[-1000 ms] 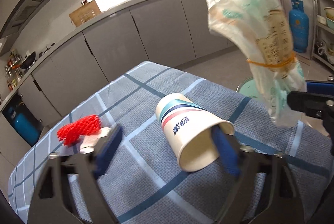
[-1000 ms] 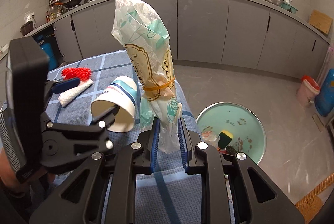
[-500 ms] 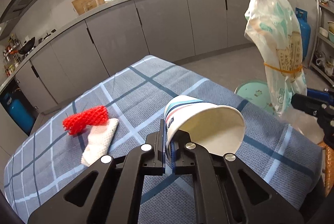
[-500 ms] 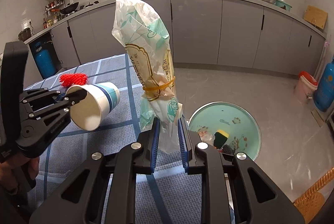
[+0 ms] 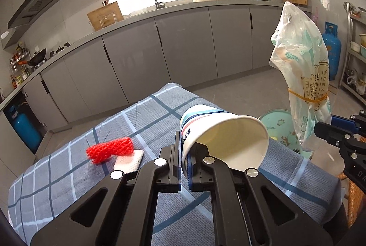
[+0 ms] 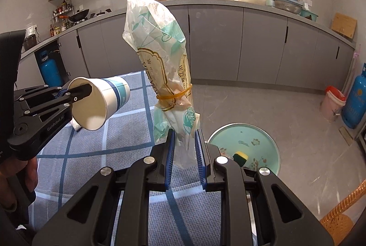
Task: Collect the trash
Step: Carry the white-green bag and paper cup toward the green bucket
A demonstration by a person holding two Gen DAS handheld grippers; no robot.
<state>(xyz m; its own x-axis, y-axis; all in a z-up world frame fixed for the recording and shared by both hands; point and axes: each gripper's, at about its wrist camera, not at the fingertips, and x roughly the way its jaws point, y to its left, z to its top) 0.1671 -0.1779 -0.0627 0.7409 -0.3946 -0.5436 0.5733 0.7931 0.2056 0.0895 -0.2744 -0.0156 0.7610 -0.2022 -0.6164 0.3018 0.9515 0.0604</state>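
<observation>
My left gripper [image 5: 184,155] is shut on the rim of a striped paper cup [image 5: 219,131] and holds it on its side above the table; the cup also shows in the right wrist view [image 6: 98,104]. My right gripper [image 6: 184,154] is shut on the lower end of a plastic bag wrapper [image 6: 162,58] tied with a yellow rubber band, held upright; the wrapper also shows in the left wrist view [image 5: 302,76]. A red foam net [image 5: 109,149] and a white foam net [image 5: 129,160] lie on the checked tablecloth [image 5: 80,177].
A round teal bin [image 6: 244,149] with trash inside stands on the floor beyond the table's right edge. A wicker basket [image 6: 338,220] is at the lower right. Grey kitchen cabinets [image 6: 251,44] run along the back. A pink bucket [image 6: 331,101] and a blue gas cylinder [image 6: 355,104] stand at the right.
My left gripper has closed on the cup's rim and lifted it off the table. My right gripper with the wrapper has risen a little and stays near the bin.
</observation>
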